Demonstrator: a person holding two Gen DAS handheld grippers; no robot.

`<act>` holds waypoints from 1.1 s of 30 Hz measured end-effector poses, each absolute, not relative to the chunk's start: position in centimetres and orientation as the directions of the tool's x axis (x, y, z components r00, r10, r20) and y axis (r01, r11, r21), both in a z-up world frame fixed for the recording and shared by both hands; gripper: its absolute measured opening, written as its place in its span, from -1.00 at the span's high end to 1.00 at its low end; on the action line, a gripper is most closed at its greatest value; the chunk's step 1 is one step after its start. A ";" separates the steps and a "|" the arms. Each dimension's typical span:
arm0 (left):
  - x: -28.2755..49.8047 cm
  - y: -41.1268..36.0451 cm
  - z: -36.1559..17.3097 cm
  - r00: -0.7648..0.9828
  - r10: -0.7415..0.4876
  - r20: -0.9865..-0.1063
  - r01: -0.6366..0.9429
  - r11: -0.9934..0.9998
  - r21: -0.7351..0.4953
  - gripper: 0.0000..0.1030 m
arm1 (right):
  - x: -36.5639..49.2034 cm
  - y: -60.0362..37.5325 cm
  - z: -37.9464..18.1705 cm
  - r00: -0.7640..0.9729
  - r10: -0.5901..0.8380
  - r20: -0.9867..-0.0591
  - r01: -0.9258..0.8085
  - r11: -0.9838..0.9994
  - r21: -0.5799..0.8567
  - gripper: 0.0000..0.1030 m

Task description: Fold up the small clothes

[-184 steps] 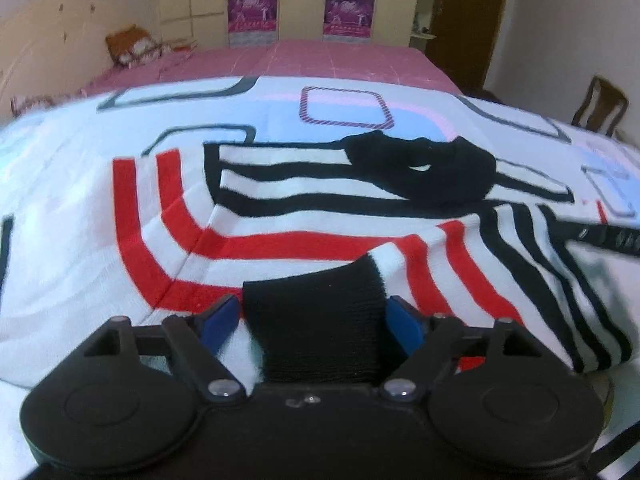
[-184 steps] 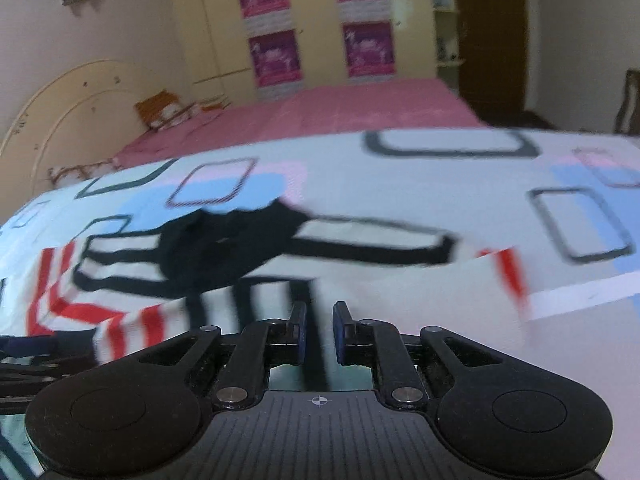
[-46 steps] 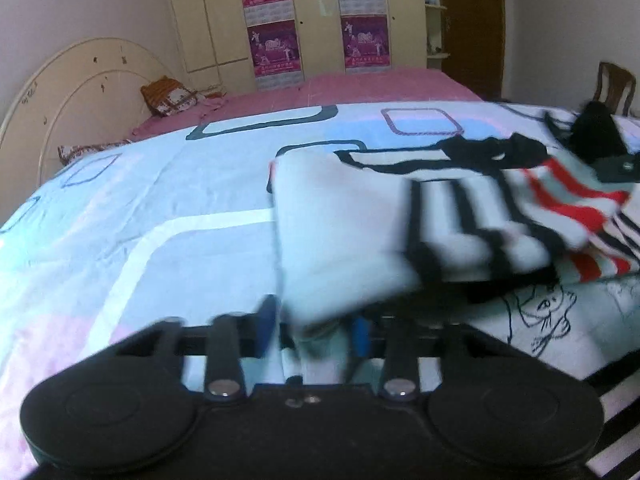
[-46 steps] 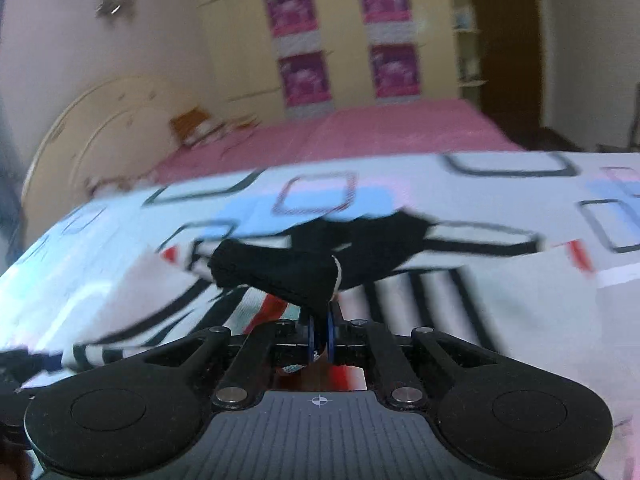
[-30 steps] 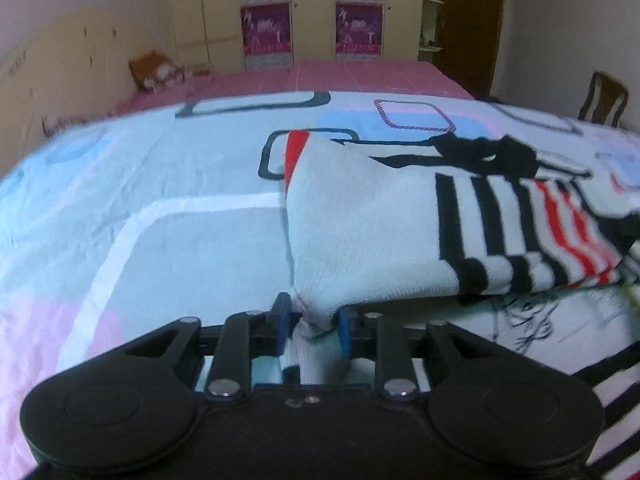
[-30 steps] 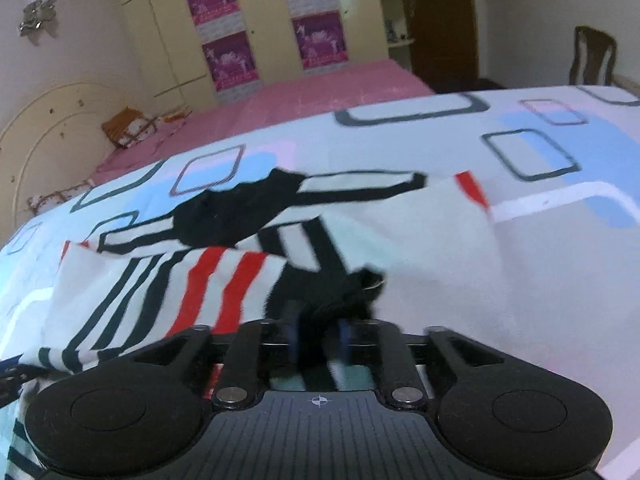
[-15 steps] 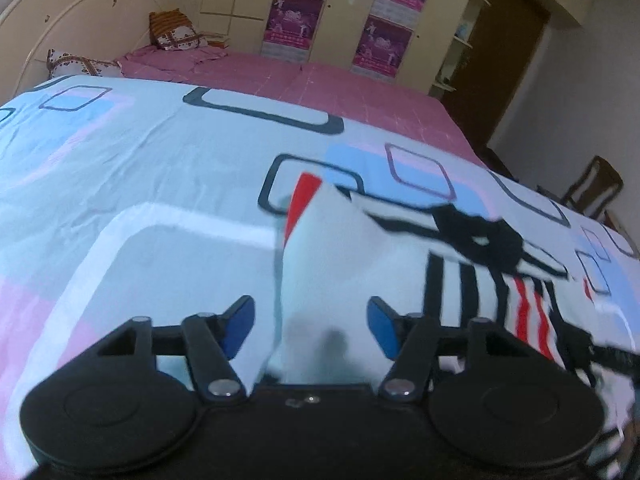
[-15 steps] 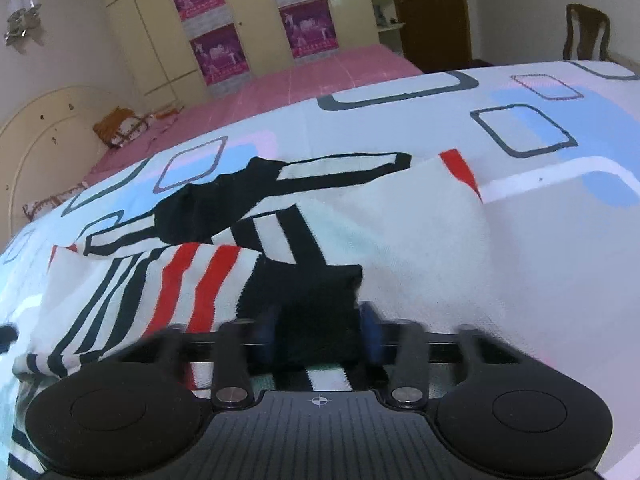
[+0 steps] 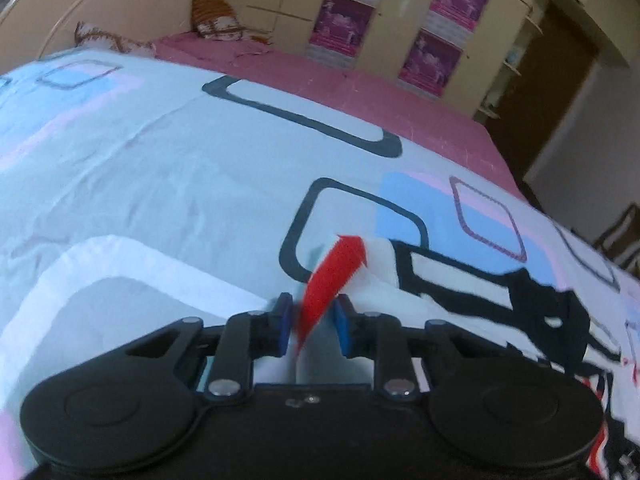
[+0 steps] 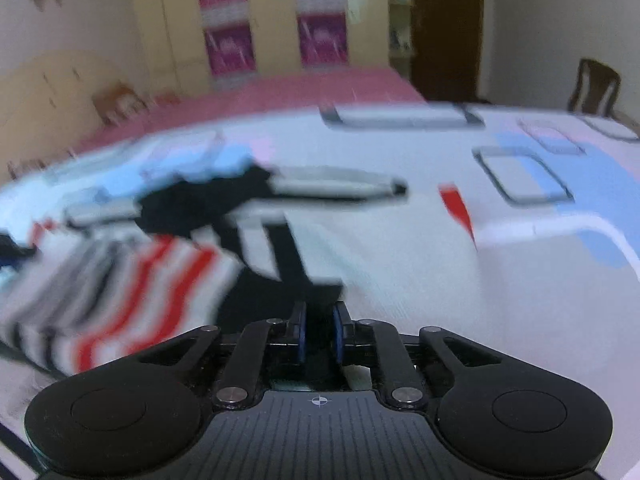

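A small white sweater with black and red stripes (image 10: 168, 264) lies partly folded on the bed; it also shows in the left wrist view (image 9: 460, 280). My left gripper (image 9: 310, 322) has its jaws close together around the sweater's red-edged corner (image 9: 336, 268). My right gripper (image 10: 318, 330) has its jaws narrowed around a black-striped edge of the sweater (image 10: 296, 280). The right wrist view is blurred by motion.
The sweater lies on a pale bedspread (image 9: 160, 184) printed with rounded squares. A pink sheet (image 9: 320, 76) and pillows (image 9: 212, 24) lie beyond. Wardrobes with purple posters (image 10: 224, 44) line the far wall. A wooden chair (image 10: 596, 88) stands at the right.
Both grippers opened and released the folded sleeves half a second ago. Now the left jaws have narrowed around the red corner and the right jaws around a black-striped edge; both have shifted.
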State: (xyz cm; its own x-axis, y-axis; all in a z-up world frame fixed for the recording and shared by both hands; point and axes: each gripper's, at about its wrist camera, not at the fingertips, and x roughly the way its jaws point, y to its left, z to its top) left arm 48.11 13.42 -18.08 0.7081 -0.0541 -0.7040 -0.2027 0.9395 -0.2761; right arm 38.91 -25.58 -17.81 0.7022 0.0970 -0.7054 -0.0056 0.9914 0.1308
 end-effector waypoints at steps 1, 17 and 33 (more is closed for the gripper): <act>48.1 13.3 -18.0 0.707 -0.049 -0.705 -0.199 0.943 -0.266 0.52 | 38.8 -25.8 -17.9 0.709 0.101 -0.697 -0.003 0.990 0.140 0.76; 44.6 9.8 -13.7 0.717 -0.049 -0.695 -0.113 0.976 -0.185 0.34 | 39.1 -23.4 -15.2 0.758 0.153 -0.634 -0.076 0.986 0.147 0.73; 40.2 3.8 -16.1 0.648 -0.114 -0.753 0.053 0.993 -0.105 0.24 | 39.2 -20.8 -16.1 0.707 0.192 -0.680 -0.140 0.981 0.132 0.70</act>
